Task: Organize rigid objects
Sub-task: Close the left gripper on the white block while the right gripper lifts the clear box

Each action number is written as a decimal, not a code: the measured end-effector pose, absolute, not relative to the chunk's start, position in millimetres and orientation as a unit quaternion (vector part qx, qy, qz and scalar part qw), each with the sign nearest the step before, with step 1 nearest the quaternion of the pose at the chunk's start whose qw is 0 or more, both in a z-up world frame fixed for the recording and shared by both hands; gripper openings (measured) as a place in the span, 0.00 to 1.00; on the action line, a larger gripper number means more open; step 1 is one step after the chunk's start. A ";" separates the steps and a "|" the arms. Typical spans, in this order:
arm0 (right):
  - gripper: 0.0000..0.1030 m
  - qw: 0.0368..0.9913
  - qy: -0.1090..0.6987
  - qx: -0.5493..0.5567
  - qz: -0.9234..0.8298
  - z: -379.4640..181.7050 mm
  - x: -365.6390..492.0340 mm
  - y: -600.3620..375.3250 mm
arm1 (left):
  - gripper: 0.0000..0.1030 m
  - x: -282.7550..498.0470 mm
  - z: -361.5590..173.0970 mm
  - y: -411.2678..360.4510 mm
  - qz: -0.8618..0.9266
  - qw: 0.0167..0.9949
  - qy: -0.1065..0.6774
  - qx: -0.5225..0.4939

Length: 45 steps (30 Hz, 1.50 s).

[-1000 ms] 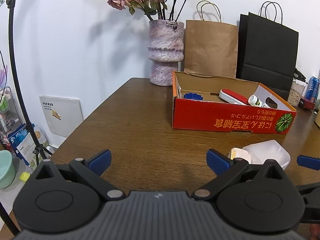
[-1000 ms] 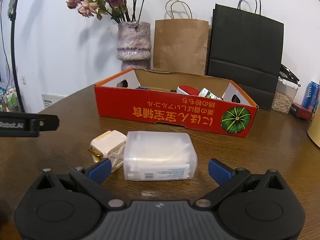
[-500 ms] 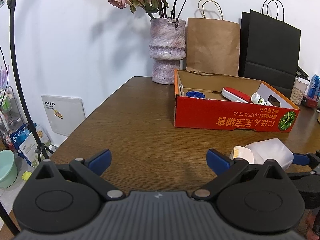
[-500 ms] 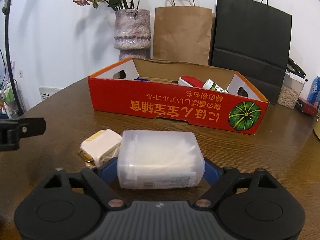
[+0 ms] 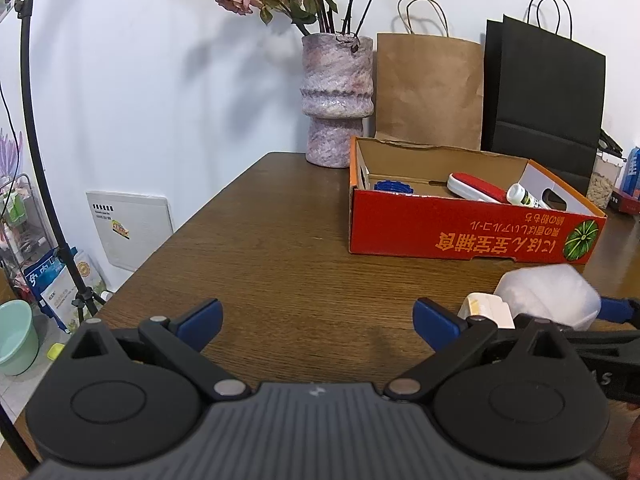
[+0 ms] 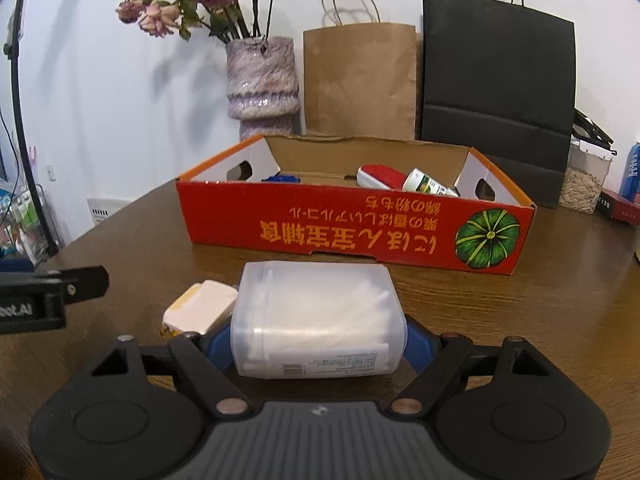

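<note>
My right gripper [image 6: 319, 346] is shut on a translucent plastic box of cotton swabs [image 6: 320, 320], its blue pads pressing on the two ends. The box lies crosswise just above or on the wooden table; I cannot tell which. A white plug adapter [image 6: 202, 308] lies against the box's left side. Behind them stands an open red cardboard box [image 6: 360, 232] holding a red-and-white case [image 6: 378, 176], a white bottle [image 6: 428, 186] and a blue piece [image 6: 282, 179]. My left gripper [image 5: 317, 320] is open over bare table, left of the swab box [image 5: 548, 296].
A stone vase of dried roses [image 6: 262, 80], a brown paper bag [image 6: 360, 80] and a black paper bag [image 6: 496, 80] line the wall behind the red box. A clear jar [image 6: 584, 184] stands at the right. The table's left edge [image 5: 180, 232] drops to floor clutter and a black stand [image 5: 40, 160].
My right gripper's jaws closed from wide open onto the ends of the swab box, and the box now sits closer in the view. The left gripper stayed where it was.
</note>
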State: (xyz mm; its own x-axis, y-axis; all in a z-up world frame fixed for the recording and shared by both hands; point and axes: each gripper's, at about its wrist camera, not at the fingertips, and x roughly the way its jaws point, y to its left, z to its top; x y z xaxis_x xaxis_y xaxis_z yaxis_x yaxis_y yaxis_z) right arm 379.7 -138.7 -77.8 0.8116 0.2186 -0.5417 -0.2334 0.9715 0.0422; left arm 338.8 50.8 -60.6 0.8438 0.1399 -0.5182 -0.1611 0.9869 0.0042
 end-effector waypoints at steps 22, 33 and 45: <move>0.79 0.962 0.253 0.001 0.104 -66.0 379.1 -195.2 | 1.00 346.3 -65.9 4.9 0.042 0.960 0.273 -0.035; 0.79 0.966 0.242 0.002 0.093 -62.7 379.0 -226.5 | 1.00 362.9 -76.9 -26.4 0.031 0.953 0.302 -0.013; 0.79 0.968 0.238 0.004 0.082 -62.5 379.1 -249.2 | 1.00 382.4 -85.3 -42.0 0.030 0.946 0.322 -0.002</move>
State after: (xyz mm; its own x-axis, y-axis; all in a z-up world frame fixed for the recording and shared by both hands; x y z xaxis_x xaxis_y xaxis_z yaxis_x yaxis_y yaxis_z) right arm 379.1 -249.2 -62.5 0.8734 0.1608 -0.4598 -0.1570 0.9865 0.0468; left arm 382.4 -42.0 -85.3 0.7914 0.0564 -0.6087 -0.0586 0.9981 0.0164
